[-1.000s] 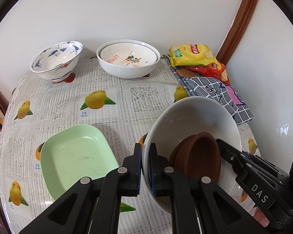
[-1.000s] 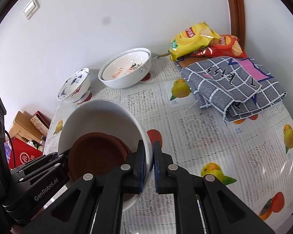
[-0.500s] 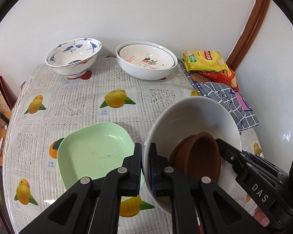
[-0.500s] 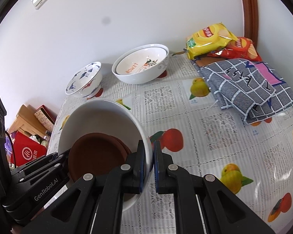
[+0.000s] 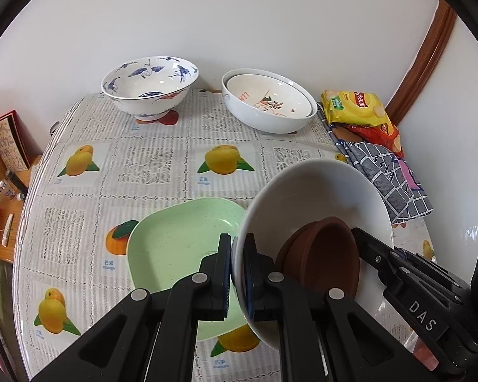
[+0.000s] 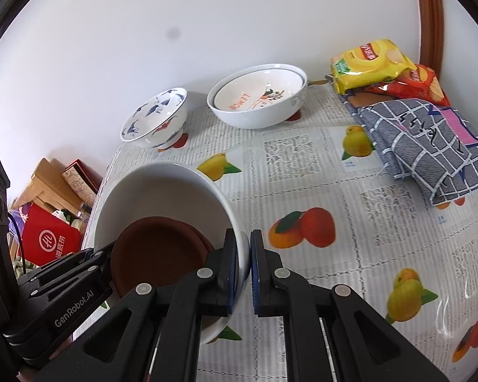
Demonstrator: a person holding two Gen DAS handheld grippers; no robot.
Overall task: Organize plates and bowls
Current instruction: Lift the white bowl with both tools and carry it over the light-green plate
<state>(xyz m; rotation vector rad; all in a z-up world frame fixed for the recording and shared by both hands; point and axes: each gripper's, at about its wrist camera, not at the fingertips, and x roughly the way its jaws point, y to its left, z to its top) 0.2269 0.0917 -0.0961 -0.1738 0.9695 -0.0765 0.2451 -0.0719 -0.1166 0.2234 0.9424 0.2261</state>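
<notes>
Since the earlier frames, both grippers had carried the white bowl (image 5: 315, 197) leftward across the table, so the green plate (image 5: 175, 238) now lay partly under the bowl's left edge in the left wrist view, and the blue-patterned bowl (image 5: 149, 86) and the nested pair of white bowls (image 5: 267, 102) looked nearer.

The left gripper (image 5: 237, 273) was closed narrowly on the bowl's left rim, one finger outside the wall and one inside. The right gripper (image 6: 249, 270) pinched the opposite rim the same way, its jaws nearly together with only the thin wall between them. The white bowl hung tilted between the two tools, above the tablecloth (image 6: 302, 191) rather than resting on it. Inside it sat brown saucers (image 6: 156, 254), apparently two stacked, though their edges overlapped too closely to be sure; they had slid against the lower wall, just beside each gripper's inner finger.

At the back of the table the blue-patterned bowl stood upright, well apart from the held bowl, with the nested white bowls beside it. To the right lay a yellow snack bag (image 6: 369, 63) on top of a red one (image 6: 420, 82), and a folded checked cloth (image 6: 430, 140) touching them.
</notes>
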